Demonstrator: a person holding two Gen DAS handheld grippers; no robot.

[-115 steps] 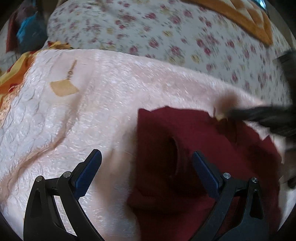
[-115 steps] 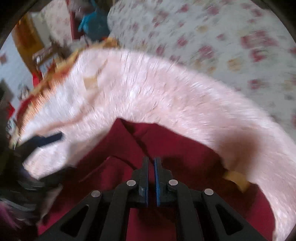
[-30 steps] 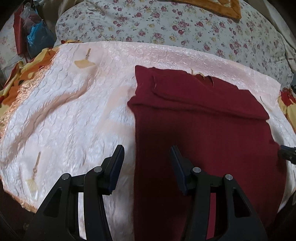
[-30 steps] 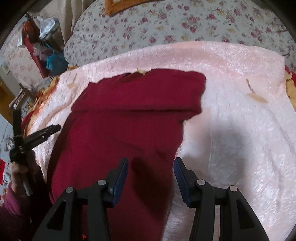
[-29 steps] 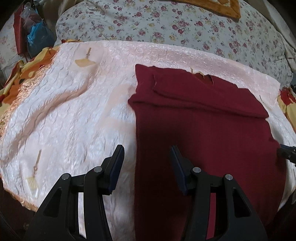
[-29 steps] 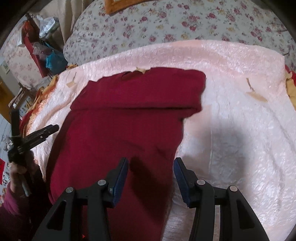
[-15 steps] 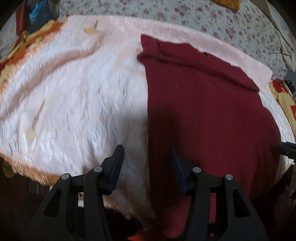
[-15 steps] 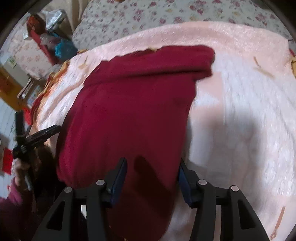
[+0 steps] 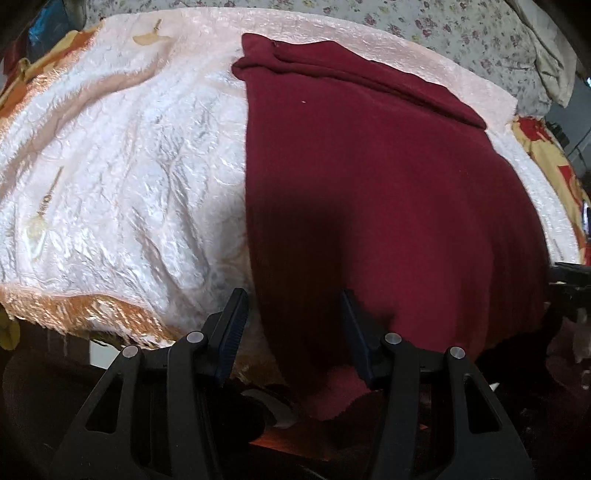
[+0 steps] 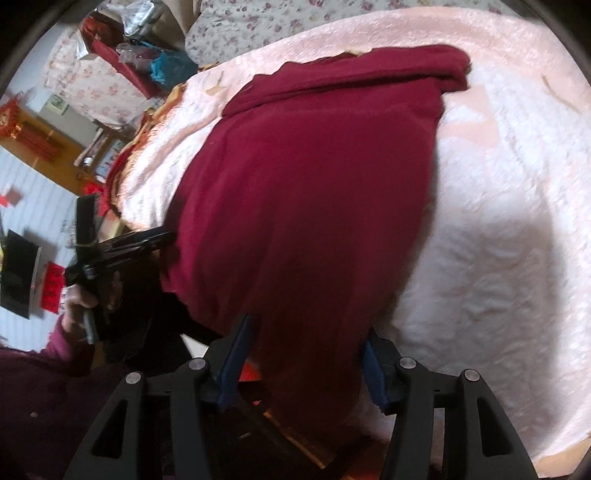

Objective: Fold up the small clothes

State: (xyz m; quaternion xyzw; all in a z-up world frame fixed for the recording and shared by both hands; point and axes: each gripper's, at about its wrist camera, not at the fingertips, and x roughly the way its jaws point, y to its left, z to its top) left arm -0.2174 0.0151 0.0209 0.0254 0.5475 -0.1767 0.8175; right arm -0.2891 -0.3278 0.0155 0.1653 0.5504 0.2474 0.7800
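Note:
A dark red knitted garment [image 9: 376, 177] lies spread on a pale pink quilted blanket [image 9: 122, 155], its far end folded over and its near end hanging over the bed's front edge. It also shows in the right wrist view [image 10: 317, 199]. My left gripper [image 9: 293, 325] is open, its fingers straddling the garment's near left corner. My right gripper [image 10: 308, 354] is open, straddling the near right corner, with the cloth between its fingers. The left gripper shows from the side in the right wrist view [image 10: 122, 243].
The pink blanket [image 10: 498, 206] covers a bed with a floral sheet [image 9: 461, 33] behind. An orange patterned cover [image 9: 546, 155] lies at the right. The bed's front edge [image 9: 85, 306] drops off near the grippers. Bags and clutter [image 10: 147, 62] sit far left.
Both grippers have drawn back and down to the bed's front edge, over the garment's hanging near end. Both have stayed open since one second ago; earlier the right was shut.

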